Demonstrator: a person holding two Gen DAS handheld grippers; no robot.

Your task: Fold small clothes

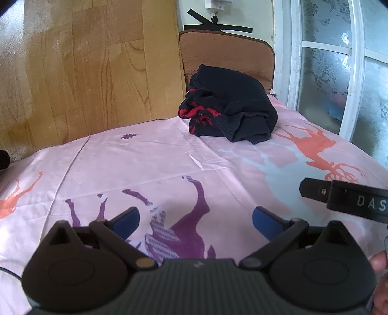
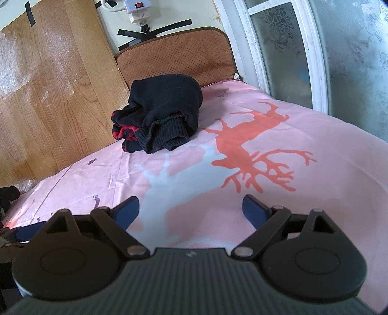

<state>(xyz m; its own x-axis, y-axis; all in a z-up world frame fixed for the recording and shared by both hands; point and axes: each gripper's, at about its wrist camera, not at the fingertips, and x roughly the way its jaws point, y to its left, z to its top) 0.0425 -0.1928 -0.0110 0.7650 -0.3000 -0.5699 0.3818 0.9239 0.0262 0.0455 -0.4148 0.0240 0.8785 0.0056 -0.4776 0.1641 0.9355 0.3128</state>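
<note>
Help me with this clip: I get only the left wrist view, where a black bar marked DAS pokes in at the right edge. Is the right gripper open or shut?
Observer: Open. The right gripper has nothing between its blue pads and is above the pink deer-print bedsheet.
Operator: Is it touching the crumpled black and red knit garment?
Observer: No. The garment lies apart, farther ahead, beside the brown padded cushion.
Operator: Anything on the wall above?
Observer: A white plug adaptor with a red switch.
</note>
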